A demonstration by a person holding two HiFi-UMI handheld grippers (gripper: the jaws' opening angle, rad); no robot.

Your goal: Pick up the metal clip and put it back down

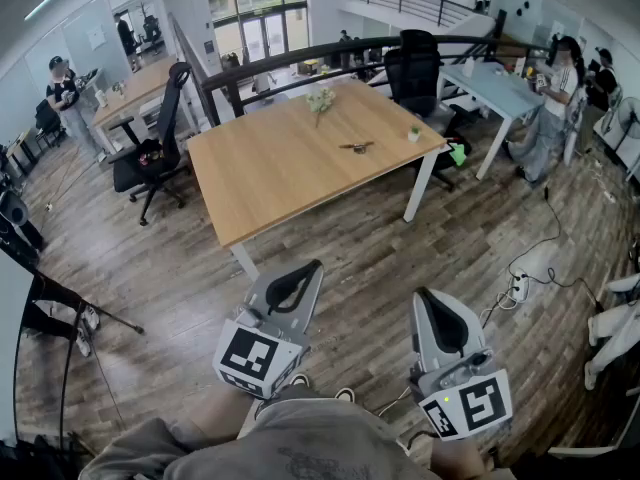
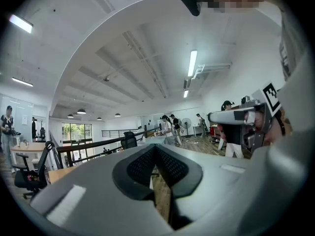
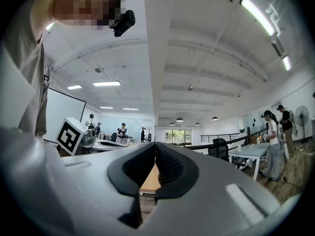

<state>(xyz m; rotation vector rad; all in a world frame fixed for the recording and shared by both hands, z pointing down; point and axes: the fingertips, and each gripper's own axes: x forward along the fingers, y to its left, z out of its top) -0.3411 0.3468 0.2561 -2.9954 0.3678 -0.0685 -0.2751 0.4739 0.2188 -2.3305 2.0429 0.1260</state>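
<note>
From the head view, the wooden table (image 1: 290,163) stands in the middle of the room, and the metal clip (image 1: 356,147) lies flat on its top, toward the table's far right part, touching neither gripper. A small potted plant (image 1: 413,133) sits at the table's right corner, near the clip, and a vase of flowers (image 1: 320,100) stands by the table's far edge. A black office chair (image 1: 160,153) stands just off the table's left side. The left gripper (image 1: 312,267) and the right gripper (image 1: 425,296) are both held on the near side of the table, well apart from it and over the plank floor (image 1: 400,258), side by side and pointing toward the table. In the left gripper view, that gripper's jaws are together, the dark ribbed pads meeting at their tips with nothing between them; a thin strip of the table's wood shows through the slit lower down, and the right gripper with its marker cube (image 2: 270,97) shows at the right. In the right gripper view, its jaws are likewise closed tip to tip and empty, a piece of the table's top shows behind the slit, and the left gripper's marker cube (image 3: 71,135) sits at the left.
</note>
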